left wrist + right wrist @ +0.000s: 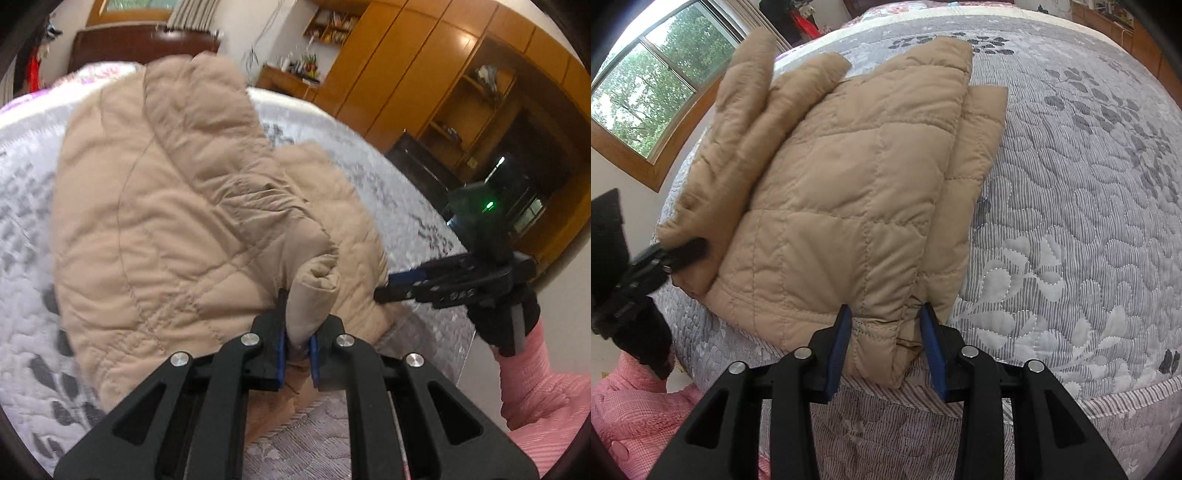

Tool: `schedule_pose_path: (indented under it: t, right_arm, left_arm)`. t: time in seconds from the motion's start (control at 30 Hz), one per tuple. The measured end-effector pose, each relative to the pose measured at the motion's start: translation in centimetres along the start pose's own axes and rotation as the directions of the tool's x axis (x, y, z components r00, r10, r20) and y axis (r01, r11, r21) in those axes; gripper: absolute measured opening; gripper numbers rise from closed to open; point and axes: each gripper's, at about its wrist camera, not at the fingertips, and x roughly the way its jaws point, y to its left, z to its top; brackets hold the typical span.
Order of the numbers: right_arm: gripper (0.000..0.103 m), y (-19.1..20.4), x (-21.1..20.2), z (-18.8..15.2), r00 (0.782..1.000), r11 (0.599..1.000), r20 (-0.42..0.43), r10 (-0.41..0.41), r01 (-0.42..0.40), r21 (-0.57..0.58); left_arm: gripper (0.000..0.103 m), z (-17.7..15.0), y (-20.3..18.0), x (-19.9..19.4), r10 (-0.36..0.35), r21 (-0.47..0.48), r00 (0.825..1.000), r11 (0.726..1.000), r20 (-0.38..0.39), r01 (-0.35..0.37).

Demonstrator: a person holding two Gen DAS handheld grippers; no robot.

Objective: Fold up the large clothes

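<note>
Left wrist view: the left claw [298,349] sits at 6 o'clock, its blue pads nearly together and pinching a bunched fold of the beige quilted jacket [177,206]. The jacket fills the middle and the 9 to 12 o'clock part of the frame, lifted and blurred at its upper edge, above the grey leaf-patterned bedspread [369,177]. At 3 o'clock the right claw [391,288] comes in from the side, its tips touching the near edge of the jacket; from here I cannot tell how wide it stands. A pink fleecy sleeve [543,391] shows behind it at 4 o'clock. Wooden cabinets [424,74] run across 1 to 2 o'clock, and a dark headboard [140,48] stands at 11 o'clock.

Right wrist view: the right claw [886,350] is at 6 o'clock, partly open, with the thick stitched corner of the jacket [849,206] between its blue pads; both pads lie against the fabric, so it grips that corner. The jacket lies folded in layers on the bedspread [1071,240], stretching from 6 o'clock toward 11 o'clock, at the near edge of the bed. At 9 o'clock the left claw [679,254], blurred, holds the jacket's left edge. The sleeve [631,417] shows at 8 o'clock, and a window [653,77] with green trees beyond it at 10 o'clock.
</note>
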Motion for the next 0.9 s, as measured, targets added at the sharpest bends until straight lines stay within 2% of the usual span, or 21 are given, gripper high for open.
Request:
schedule_pose_path:
  t: [0.17,0.33,0.47,0.57,0.67,0.8,0.87,0.9]
  right_arm:
    - [0.039,0.0,0.0,0.0,1.0,1.0,-0.001,-0.006,0.006,-0.002]
    - [0.039,0.1,0.2,0.1,1.0,1.0,0.001,-0.01,0.01,-0.003]
    - [0.039,0.2,0.2,0.3,1.0,1.0,0.0,-0.01,0.01,0.004]
    - [0.039,0.2,-0.7,0.4,1.0,1.0,0.004,-0.02,0.02,0.009]
    - [0.041,0.4,-2.5,0.6,0.997,0.998,0.046,-0.058,0.058,0.007]
    - [0.048,1.1,-5.0,1.4,0.995,0.999,0.093,-0.041,0.042,-0.009]
    - [0.05,2.3,-6.0,2.3,0.992,0.998,0.119,-0.04,0.045,-0.039]
    - [0.05,2.8,-6.4,2.8,0.991,0.998,0.128,-0.037,0.045,-0.053]
  left_arm:
    - [0.009,-0.9,0.0,2.2,0.026,0.031,0.999,0.999,-0.035,-0.025]
    - [0.009,-1.4,-0.4,2.7,0.049,0.048,0.998,0.998,-0.031,-0.047]
    - [0.01,-1.1,-0.7,2.2,0.04,0.022,0.999,0.999,-0.027,-0.04]
    - [0.014,-0.7,-0.8,0.5,0.014,0.002,1.0,1.0,-0.019,-0.014]
    - [0.023,-0.5,-0.7,-1.4,-0.059,-0.047,0.998,0.997,-0.021,0.058]
    - [0.03,-0.2,-0.3,-5.4,-0.164,-0.11,0.986,0.98,0.009,0.164]
    - [0.031,0.4,0.0,-7.5,-0.151,-0.123,0.988,0.98,0.043,0.156]
    - [0.032,0.8,0.4,-8.5,-0.106,-0.138,0.992,0.984,0.063,0.114]
